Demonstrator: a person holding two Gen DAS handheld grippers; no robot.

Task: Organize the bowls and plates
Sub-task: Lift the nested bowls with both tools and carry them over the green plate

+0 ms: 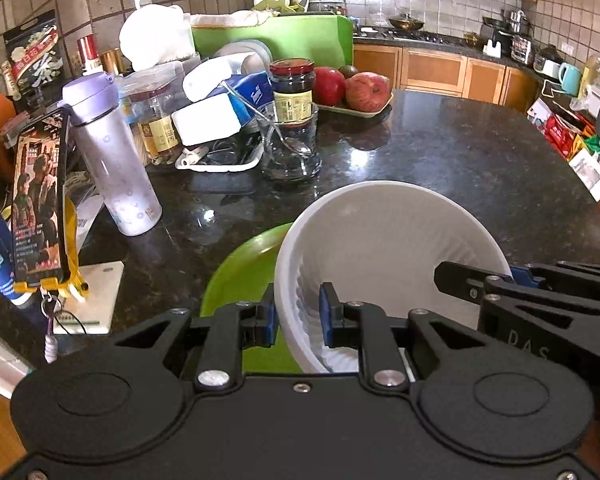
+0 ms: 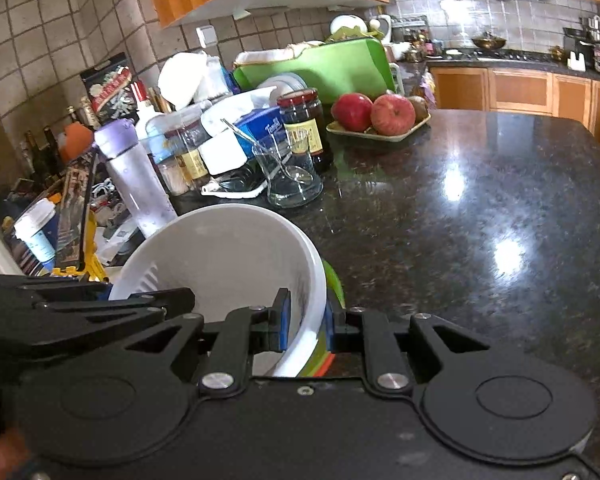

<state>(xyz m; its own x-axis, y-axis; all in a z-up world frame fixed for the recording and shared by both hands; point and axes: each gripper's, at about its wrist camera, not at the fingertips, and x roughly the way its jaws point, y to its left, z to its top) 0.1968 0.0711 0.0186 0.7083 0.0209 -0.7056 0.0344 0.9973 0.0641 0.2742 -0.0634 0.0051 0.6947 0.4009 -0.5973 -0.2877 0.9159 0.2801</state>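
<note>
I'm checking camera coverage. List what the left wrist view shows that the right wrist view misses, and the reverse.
Only the left wrist view shows a mint mug and the red packets at the counter's right edge. Only the right wrist view shows the dark bottles at far left. Both show the white bowl, with the left gripper and right gripper each clamped on its rim, the green plate beneath it, and the apples.

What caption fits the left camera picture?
Both tongs clamp a white bowl above a green plate.
</note>
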